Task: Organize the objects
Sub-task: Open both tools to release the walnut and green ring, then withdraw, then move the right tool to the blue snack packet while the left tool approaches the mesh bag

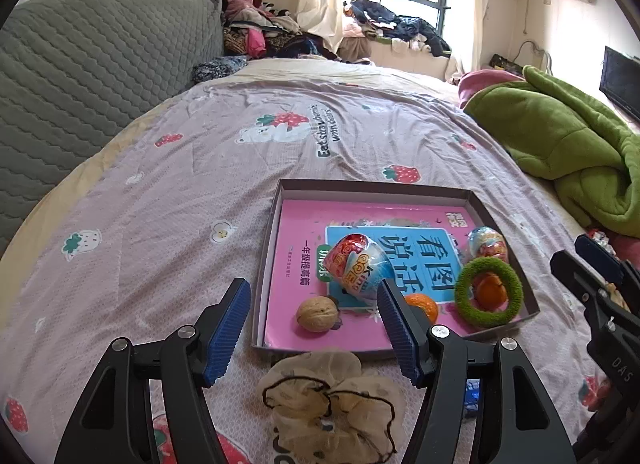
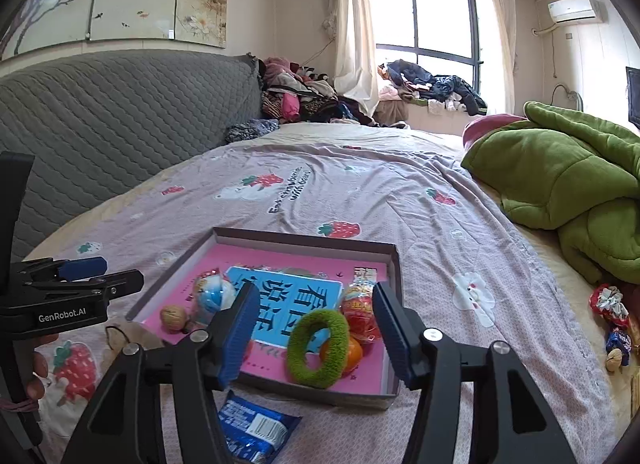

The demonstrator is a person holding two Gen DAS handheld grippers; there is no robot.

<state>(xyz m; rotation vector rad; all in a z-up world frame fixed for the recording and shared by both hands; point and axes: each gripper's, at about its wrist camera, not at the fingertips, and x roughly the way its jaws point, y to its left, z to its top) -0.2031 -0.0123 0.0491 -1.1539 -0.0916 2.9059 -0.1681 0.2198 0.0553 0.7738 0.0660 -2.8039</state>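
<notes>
A shallow grey box tray lies on the bed with a pink book flat inside it. On the book rest two foil toy eggs, a walnut, an orange and a green fuzzy ring around a second orange. My left gripper hangs open above the tray's near edge, holding nothing. A beige scrunchie lies on the sheet under it. My right gripper is open and empty, with the green ring below its fingers. A blue packet lies in front of the tray.
A crumpled green blanket fills the right side of the bed, with loose wrapped sweets near it. The grey quilted headboard runs along the left. Clothes are piled by the window. A hand holds the left gripper's handle.
</notes>
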